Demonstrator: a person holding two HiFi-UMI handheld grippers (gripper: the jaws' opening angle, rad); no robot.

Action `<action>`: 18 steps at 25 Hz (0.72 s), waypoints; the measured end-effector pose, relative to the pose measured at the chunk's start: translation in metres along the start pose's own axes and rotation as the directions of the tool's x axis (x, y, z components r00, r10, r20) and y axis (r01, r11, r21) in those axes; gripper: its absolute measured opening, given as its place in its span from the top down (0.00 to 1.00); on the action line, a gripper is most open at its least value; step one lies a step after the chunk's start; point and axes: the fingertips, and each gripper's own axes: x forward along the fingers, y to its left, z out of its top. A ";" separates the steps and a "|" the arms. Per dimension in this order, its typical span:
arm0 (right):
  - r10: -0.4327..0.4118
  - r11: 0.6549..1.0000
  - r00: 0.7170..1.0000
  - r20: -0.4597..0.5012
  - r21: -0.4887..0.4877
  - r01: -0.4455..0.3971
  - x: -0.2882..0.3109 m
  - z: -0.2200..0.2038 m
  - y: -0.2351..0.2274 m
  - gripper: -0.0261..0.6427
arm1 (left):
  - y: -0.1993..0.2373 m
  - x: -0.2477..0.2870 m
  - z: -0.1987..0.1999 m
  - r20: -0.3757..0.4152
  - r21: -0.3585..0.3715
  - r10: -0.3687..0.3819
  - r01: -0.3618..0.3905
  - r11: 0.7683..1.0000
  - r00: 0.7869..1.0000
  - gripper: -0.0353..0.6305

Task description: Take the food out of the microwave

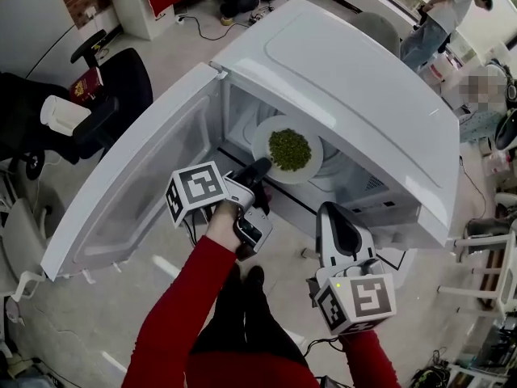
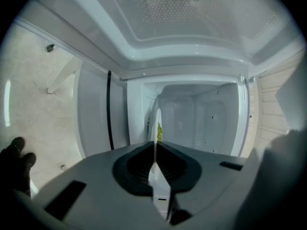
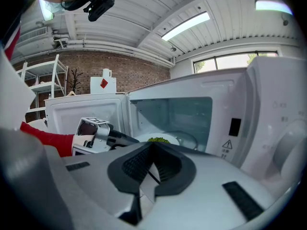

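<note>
Food, a mound of small green pieces, lies on a white plate inside the white microwave, just behind its mouth and towards the hinge side. The microwave's door stands swung wide open to the left of the cavity.

The left gripper, held by an arm in a red sleeve, reaches into the microwave's mouth from the door side. Its fingers are clenched on the near rim of the plate: the left gripper view shows the rim edge-on as a thin white line pinched between the two dark pads, with the green food showing just past it against the microwave's back wall. The gripper's marker cube hangs outside the microwave, in front of the open door.

The right gripper is held outside the microwave, in front of its control-panel side and clear of the plate. Its fingers are pressed together with nothing between them; past them the right gripper view shows the lit cavity, the plate of food and the left gripper at the plate's rim.

A black chair stands on the floor well to the left of the microwave, beyond the door.
</note>
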 end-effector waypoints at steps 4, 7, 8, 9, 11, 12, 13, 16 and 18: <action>-0.002 1.000 1.000 0.008 0.018 0.002 -0.005 -0.001 0.000 0.94 | -0.001 -0.014 -0.001 0.011 0.001 -0.029 0.029 1.000 1.000 0.91; 0.002 0.999 1.000 -0.008 0.038 -0.002 -0.014 -0.001 0.003 0.94 | -0.006 -0.028 -0.007 -0.001 0.017 -0.039 0.039 0.999 0.999 0.91; 0.005 0.999 1.000 -0.002 0.041 -0.005 -0.016 0.000 0.005 0.94 | -0.008 -0.034 -0.009 -0.008 0.018 -0.045 0.045 0.999 0.999 0.91; 0.010 0.999 1.000 0.015 0.038 -0.010 -0.019 0.003 0.006 0.94 | -0.012 -0.039 -0.012 -0.013 0.014 -0.055 0.056 0.998 0.998 0.91; 0.020 0.999 0.999 0.043 0.040 -0.021 -0.024 0.007 0.008 0.94 | -0.023 -0.048 -0.018 -0.019 -0.007 -0.100 0.100 0.995 0.995 0.91; 0.025 0.999 0.999 0.047 0.045 -0.027 -0.027 0.008 0.010 0.94 | -0.028 -0.052 -0.022 -0.020 -0.018 -0.119 0.119 0.993 0.993 0.91; 0.030 0.998 0.998 0.049 0.047 -0.033 -0.031 0.010 0.011 0.94 | -0.032 -0.057 -0.026 -0.020 -0.027 -0.129 0.129 0.991 0.991 0.91; 0.052 0.997 0.995 0.081 0.044 -0.056 -0.042 0.019 0.018 0.94 | -0.044 -0.074 -0.037 -0.030 -0.041 -0.142 0.141 0.989 0.989 0.91; 0.066 0.997 0.990 0.125 0.042 -0.071 -0.048 0.028 0.022 0.94 | -0.052 -0.085 -0.045 -0.039 -0.047 -0.151 0.149 0.988 0.988 0.91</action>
